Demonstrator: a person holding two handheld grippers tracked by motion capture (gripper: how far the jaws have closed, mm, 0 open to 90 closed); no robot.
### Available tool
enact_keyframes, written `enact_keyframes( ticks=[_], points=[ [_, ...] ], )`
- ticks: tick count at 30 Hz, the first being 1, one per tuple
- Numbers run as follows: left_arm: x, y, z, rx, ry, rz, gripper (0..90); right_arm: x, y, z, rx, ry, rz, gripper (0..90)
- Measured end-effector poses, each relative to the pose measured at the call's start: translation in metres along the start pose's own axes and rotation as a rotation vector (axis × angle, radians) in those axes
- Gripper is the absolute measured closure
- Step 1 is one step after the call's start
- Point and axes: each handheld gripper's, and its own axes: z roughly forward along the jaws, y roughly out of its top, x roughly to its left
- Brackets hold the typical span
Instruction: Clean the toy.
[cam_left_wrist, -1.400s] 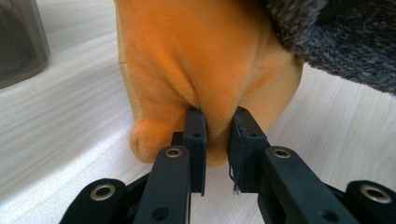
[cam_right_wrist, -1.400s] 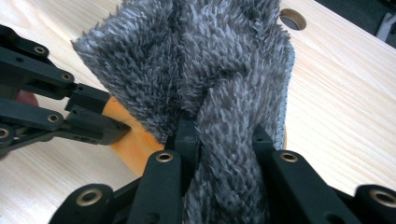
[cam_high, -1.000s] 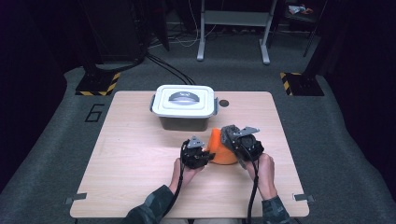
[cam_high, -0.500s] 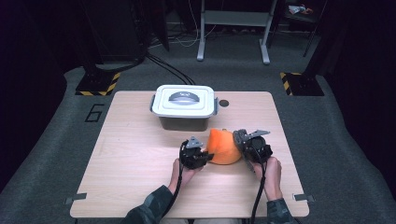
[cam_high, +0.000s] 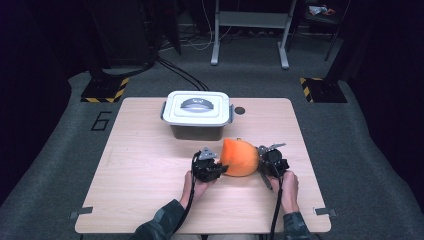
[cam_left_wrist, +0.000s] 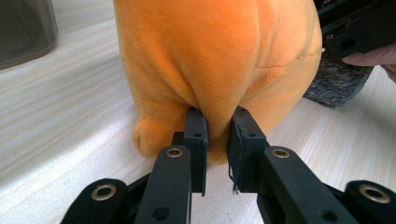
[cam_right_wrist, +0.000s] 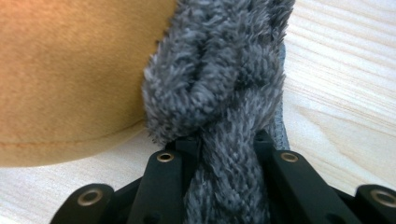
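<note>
Left claw (cam_high: 216, 166): clenched on a fold of the orange plush toy (cam_high: 240, 157); in the left gripper view the two black jaws are seen pinching a ridge of orange fabric (cam_left_wrist: 219, 70) low on the toy's near side.

Plush toy: found on the counter (cam_high: 145, 165) between the two claws, in front of the lidded box and apart from it; its underside appears to rest on the wood, though contact beneath it is hard to make out.

Right claw (cam_high: 264, 166): clenched on a grey fuzzy part (cam_right_wrist: 224, 107) of the toy, which is squeezed between the jaws in the right gripper view, with the orange body just beside it.

Step in hand: judged to be a two-sided hold on the toy, ready to be lifted or carried.

How it is done well: both pinches are best kept firm and raised together at an even pace, so that the soft body is not stretched or twisted. The grey part is loose pile and may slip; a deeper bite would be safer there.

Container: a white-lidded box (cam_high: 197, 114) with a grey handle in its lid is set at the far middle of the counter.

Lid: closed, so it must be taken off before anything is put inside.

Contents: hidden by the lid and the dark wall; nothing can be told.
</note>
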Motion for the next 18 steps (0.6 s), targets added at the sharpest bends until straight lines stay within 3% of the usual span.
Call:
enact_keyframes(
  ticks=[4, 7, 10, 12, 15, 18],
  points=[
    [0.000, 0.001, -0.001, -0.009, -0.002, -0.011, 78.8, -0.006, -0.002, -0.015, -0.022, -0.031, 0.027, 73.4],
    [-0.001, 0.003, -0.001, -0.009, -0.002, -0.008, 78.8, -0.009, -0.002, -0.038, -0.086, -0.057, 0.030, 73.3],
    [-0.003, 0.005, -0.001, -0.015, 0.001, -0.009, 78.6, 0.001, 0.001, -0.061, -0.156, -0.070, 0.003, 73.3],
    [-0.003, 0.006, -0.001, -0.017, 0.003, -0.006, 78.5, 0.012, 0.003, -0.071, -0.183, -0.040, -0.033, 73.3],
    [-0.003, 0.005, -0.001, -0.016, 0.005, -0.002, 77.5, 0.029, 0.006, -0.070, -0.178, -0.021, -0.085, 73.4],
    [-0.002, 0.006, -0.002, -0.023, 0.009, 0.015, 73.4, 0.035, 0.008, -0.060, -0.170, -0.036, -0.098, 73.6]
  ],
)
